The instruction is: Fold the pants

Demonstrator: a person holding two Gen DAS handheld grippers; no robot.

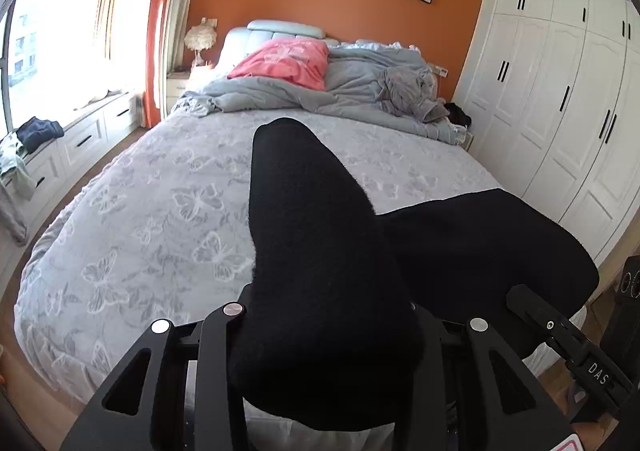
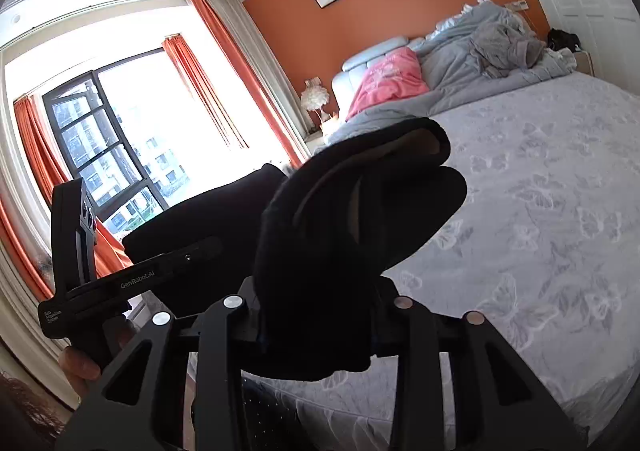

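Observation:
The black pants hang in the air above the foot of the bed, held by both grippers. My left gripper is shut on one bunched part of the pants; the cloth hides its fingertips. My right gripper is shut on another part of the pants, folded into thick layers. In the left wrist view the right gripper's body shows at the lower right, under the cloth. In the right wrist view the left gripper's body shows at the left.
The bed has a grey butterfly-print cover. A crumpled grey duvet and a pink pillow lie at its head. White wardrobes stand on the right, a window bench with clothes on the left.

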